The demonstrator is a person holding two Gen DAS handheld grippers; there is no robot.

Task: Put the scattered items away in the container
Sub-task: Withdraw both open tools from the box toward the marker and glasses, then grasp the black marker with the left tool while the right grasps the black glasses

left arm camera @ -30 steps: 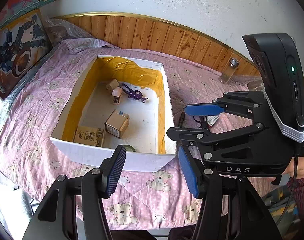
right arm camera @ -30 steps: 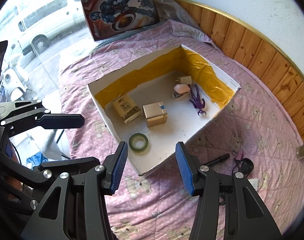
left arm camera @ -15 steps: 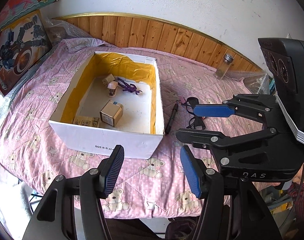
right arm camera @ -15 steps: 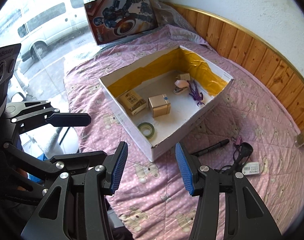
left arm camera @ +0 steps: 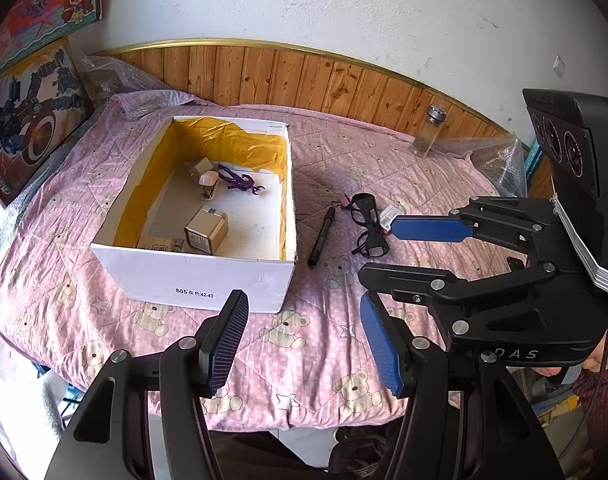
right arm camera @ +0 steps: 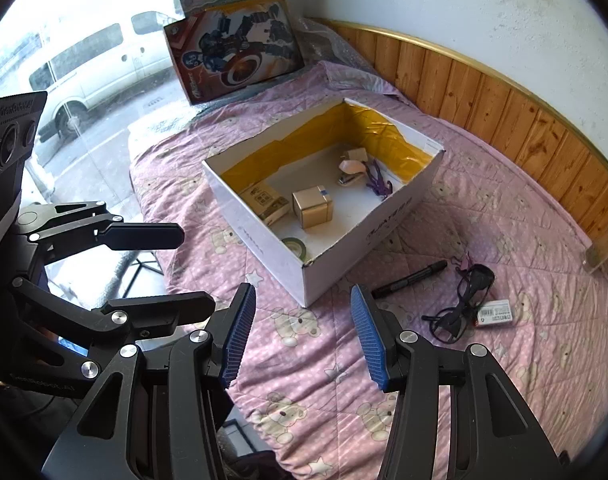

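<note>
Both the left gripper (left arm camera: 304, 344) and the right gripper (right arm camera: 302, 334) hang above the pink quilt (left arm camera: 304, 344) with fingers spread wide and nothing between them. The white box (left arm camera: 192, 276) sits at 11 o'clock of the left gripper, holding a gold cube (left arm camera: 206, 230), a purple figure (left arm camera: 240, 182) and a tape roll (right arm camera: 295, 246). Outside it, at the box's 3 o'clock, lie a black marker (left arm camera: 321, 236), then glasses (left arm camera: 369, 226) touching a white tag (right arm camera: 495, 313)
</note>
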